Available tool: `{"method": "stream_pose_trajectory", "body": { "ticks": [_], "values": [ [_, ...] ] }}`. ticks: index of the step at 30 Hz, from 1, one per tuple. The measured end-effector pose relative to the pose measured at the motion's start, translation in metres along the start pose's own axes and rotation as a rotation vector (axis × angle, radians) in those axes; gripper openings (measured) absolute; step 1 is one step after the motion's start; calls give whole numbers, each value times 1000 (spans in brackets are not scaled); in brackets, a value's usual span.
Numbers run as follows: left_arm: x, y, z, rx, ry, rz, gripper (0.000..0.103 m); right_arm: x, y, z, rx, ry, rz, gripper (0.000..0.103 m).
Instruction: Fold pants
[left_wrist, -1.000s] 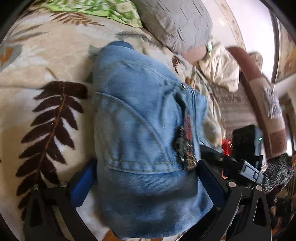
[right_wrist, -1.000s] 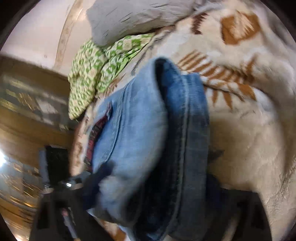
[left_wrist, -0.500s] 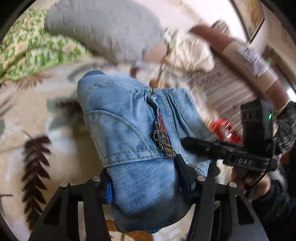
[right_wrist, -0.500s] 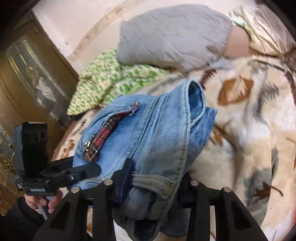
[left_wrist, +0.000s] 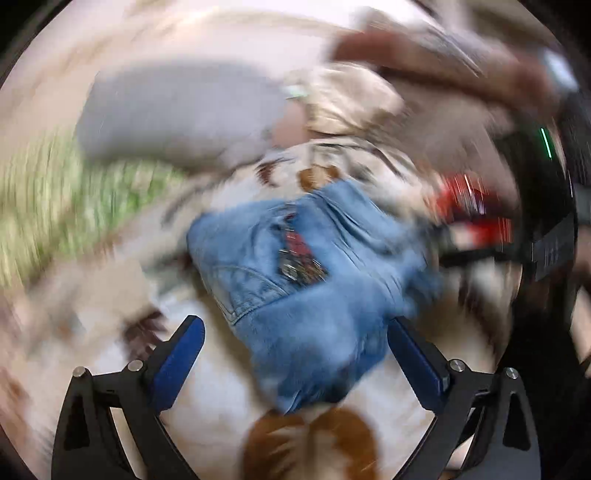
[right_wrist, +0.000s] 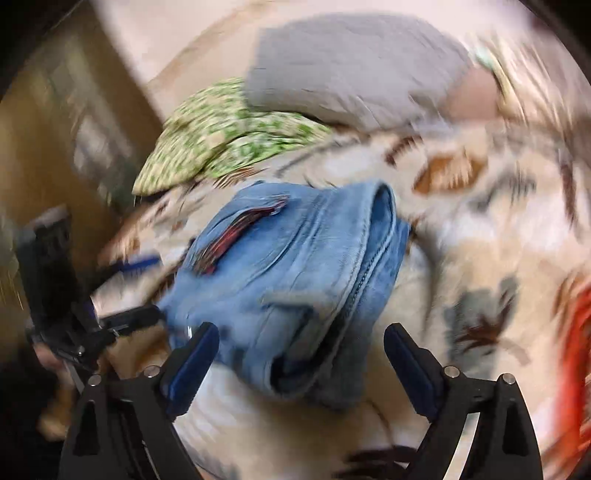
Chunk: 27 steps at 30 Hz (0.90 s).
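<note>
The folded blue denim pants (left_wrist: 306, 288) lie in a compact bundle on the cream leaf-patterned blanket (left_wrist: 221, 398). They also show in the right wrist view (right_wrist: 291, 277), with the zipper and plaid lining on top. My left gripper (left_wrist: 295, 354) is open, its blue pads wide apart at the bundle's near edge and clear of the cloth. My right gripper (right_wrist: 301, 358) is open too, with its pads either side of the bundle's near end. Both views are blurred by motion.
A grey pillow (right_wrist: 351, 62) and a green patterned cloth (right_wrist: 221, 136) lie beyond the pants. A dark wooden cabinet (right_wrist: 55, 147) stands at the left. A red object (left_wrist: 476, 210) lies to the right. The left gripper shows in the right wrist view (right_wrist: 122, 317).
Both grippers opened and let go of the denim bundle, then drew back from it. The pants now rest on the blanket. Both cameras are moving fast.
</note>
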<state>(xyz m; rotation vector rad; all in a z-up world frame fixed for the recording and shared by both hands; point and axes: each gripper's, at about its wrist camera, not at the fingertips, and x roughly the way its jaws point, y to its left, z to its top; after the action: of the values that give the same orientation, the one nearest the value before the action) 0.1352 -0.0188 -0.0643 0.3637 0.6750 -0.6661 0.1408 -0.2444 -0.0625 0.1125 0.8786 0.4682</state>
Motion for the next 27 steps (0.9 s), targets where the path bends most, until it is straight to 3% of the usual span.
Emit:
{"method": "stream_pose_trajectory", "body": {
  "ticks": [2, 5, 9, 11, 15, 16, 17, 20, 27],
  "values": [
    [-2, -23, -9, 200, 19, 21, 99, -7, 13, -6, -142, -2, -34, 92],
    [4, -36, -13, 310, 38, 14, 99, -8, 20, -14, -205, 34, 19, 92],
    [15, -29, -8, 260, 34, -9, 94, 8, 25, -20, -213, 97, 45, 68],
    [24, -22, -5, 204, 70, -43, 67, 15, 24, -19, -211, 102, 26, 57],
    [29, -20, -14, 179, 95, -53, 61, 24, 14, -14, -164, 116, 32, 32],
    [29, -20, -15, 178, 95, -58, 56, 25, 15, -15, -177, 120, 24, 18],
    [28, -21, -16, 182, 96, -59, 53, 26, 16, -17, -197, 128, 25, 13],
    [26, -19, -19, 176, 101, -76, 48, 27, 17, -22, -217, 121, 7, 10],
    [28, -15, -22, 158, 103, -102, 46, 19, 0, -26, -137, 90, 24, 10]
  ]
}}
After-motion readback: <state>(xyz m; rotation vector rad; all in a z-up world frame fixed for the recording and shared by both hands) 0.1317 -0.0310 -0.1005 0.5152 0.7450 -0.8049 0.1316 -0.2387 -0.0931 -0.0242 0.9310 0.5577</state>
